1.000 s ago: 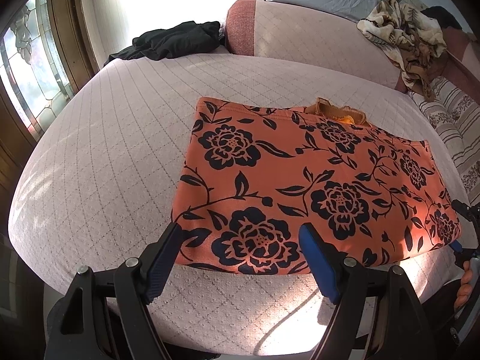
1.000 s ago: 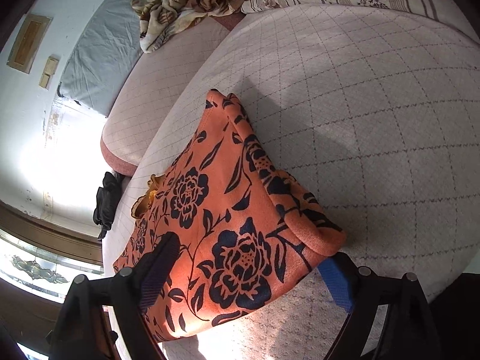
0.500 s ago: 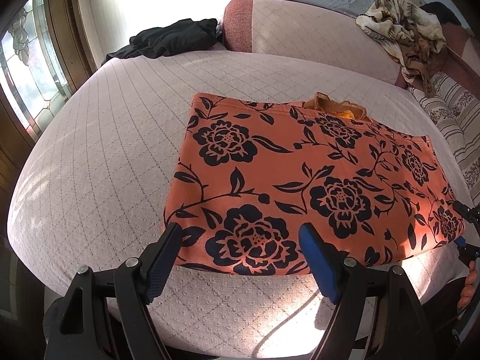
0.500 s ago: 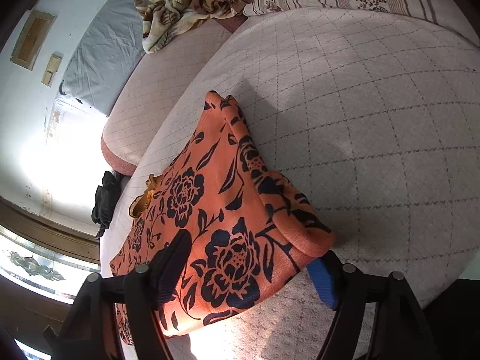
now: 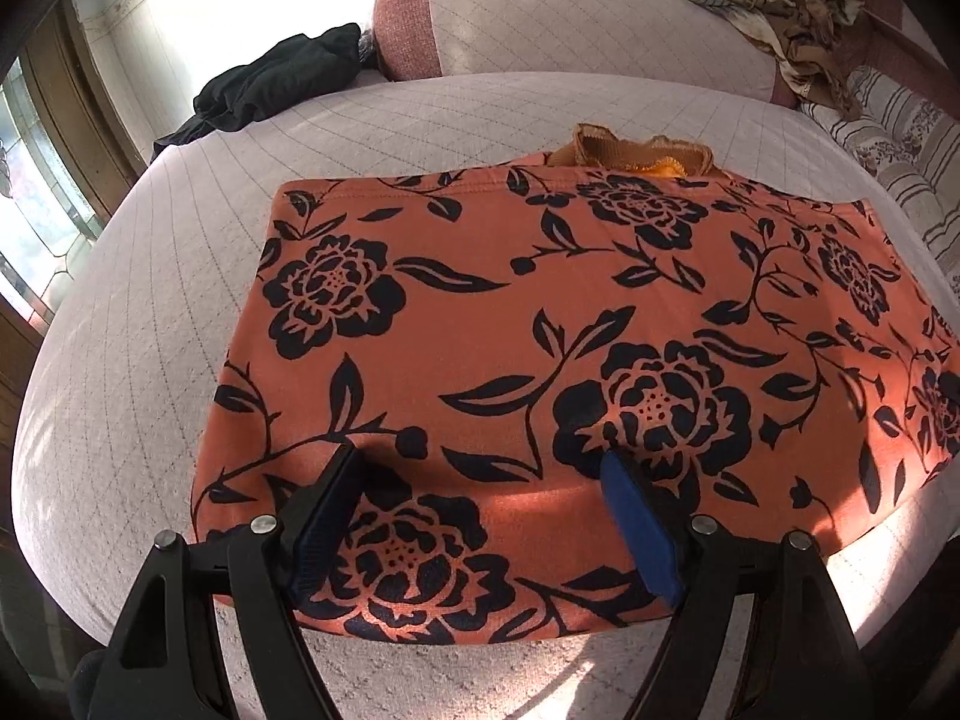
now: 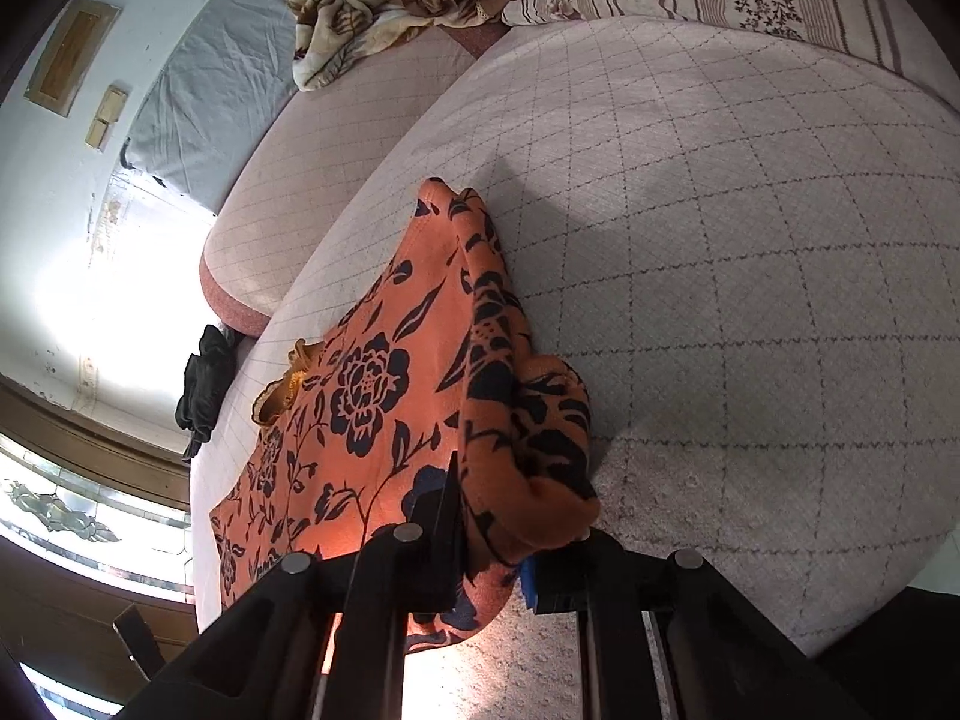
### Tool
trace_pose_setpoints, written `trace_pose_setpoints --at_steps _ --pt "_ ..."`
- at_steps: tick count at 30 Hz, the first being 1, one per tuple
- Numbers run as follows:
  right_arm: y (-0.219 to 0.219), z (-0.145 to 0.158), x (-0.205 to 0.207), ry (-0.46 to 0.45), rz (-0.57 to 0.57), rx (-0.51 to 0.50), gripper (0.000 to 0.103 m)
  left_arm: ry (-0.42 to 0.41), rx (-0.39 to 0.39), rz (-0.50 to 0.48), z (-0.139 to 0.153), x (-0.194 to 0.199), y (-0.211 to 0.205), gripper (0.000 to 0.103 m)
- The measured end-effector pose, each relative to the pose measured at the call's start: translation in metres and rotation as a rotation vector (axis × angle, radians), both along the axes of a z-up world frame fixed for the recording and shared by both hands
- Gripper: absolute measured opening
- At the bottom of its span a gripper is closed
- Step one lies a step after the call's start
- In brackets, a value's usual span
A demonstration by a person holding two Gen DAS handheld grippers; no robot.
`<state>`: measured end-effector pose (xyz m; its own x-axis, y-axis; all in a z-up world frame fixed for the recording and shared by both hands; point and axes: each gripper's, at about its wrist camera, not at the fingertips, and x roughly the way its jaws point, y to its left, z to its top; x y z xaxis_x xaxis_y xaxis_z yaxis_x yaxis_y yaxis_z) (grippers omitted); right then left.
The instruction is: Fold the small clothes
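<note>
Right wrist: right tool [image 6: 489, 531] pinches unlabelled floral garment [image 6: 384, 396].

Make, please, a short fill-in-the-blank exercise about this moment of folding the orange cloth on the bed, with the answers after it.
1. The right gripper is shut on a bunched corner of the ____ garment.
2. The left gripper has its jaws ____ over the near edge of the garment.
3. The crumpled clothing lying at the far end of the bed is ____ in colour.
4. The flowers printed on the garment are ____.

Answers: orange; open; black; black
</note>
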<state>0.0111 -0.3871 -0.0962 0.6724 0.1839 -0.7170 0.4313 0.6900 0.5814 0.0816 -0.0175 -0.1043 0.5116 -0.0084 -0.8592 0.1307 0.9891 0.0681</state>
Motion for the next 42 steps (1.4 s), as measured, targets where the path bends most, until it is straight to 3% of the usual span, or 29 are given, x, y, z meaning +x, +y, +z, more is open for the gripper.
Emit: trace_pose_setpoints --at_steps 3,5,7,11,18,23,27,28,30,32,34,35,37,39,42 --pt "-0.006 -0.006 0.0 0.015 -0.027 0.04 0.023 -0.046 -0.035 0.011 0.016 0.0 -0.001 0.083" --pt "-0.007 -0.009 0.0 0.019 -0.038 0.043 0.046 -0.046 -0.034 0.005 0.014 0.004 -0.003 0.083" --pt "-0.004 -0.008 0.002 -0.013 -0.021 0.058 0.061 -0.007 -0.006 -0.005 0.001 0.01 -0.008 0.083" --pt "0.002 -0.003 0.009 0.005 0.0 0.011 0.064 -0.006 0.005 -0.001 -0.006 0.01 -0.011 0.084" --pt "0.003 -0.006 0.011 0.017 -0.003 -0.014 0.056 -0.001 -0.012 -0.006 -0.005 0.011 -0.008 0.084" --pt "-0.001 -0.009 0.011 0.032 -0.008 -0.025 0.042 0.002 -0.015 0.001 0.0 0.009 -0.009 0.084" --pt "-0.001 -0.006 0.009 0.031 -0.009 -0.018 0.044 -0.13 -0.056 0.024 0.031 -0.003 -0.005 0.084" --pt "-0.001 -0.005 0.008 0.026 -0.008 -0.012 0.049 -0.143 -0.055 0.018 0.033 -0.003 -0.006 0.084" --pt "0.0 -0.004 0.008 0.017 -0.002 -0.001 0.055 -0.107 -0.029 0.003 0.021 0.004 -0.012 0.084" --pt "0.001 -0.005 0.01 0.025 -0.006 -0.002 0.055 -0.01 0.036 -0.022 -0.01 0.016 -0.021 0.087" --pt "0.001 -0.007 0.014 0.03 -0.002 0.0 0.054 -0.089 0.061 -0.028 -0.011 0.011 -0.022 0.09" --pt "0.002 -0.007 0.017 0.039 0.006 -0.019 0.038 -0.081 0.064 -0.026 -0.009 0.01 -0.022 0.09" --pt "0.004 -0.007 0.023 0.057 0.035 -0.037 0.021 -0.065 0.021 -0.02 -0.001 0.011 -0.017 0.09" --pt "0.007 -0.001 0.026 0.065 0.039 -0.062 0.017 -0.087 -0.031 -0.009 0.013 0.007 -0.005 0.09" --pt "0.032 0.037 0.032 0.004 0.072 -0.181 0.015 -0.18 -0.109 0.06 0.044 -0.006 0.034 0.09"
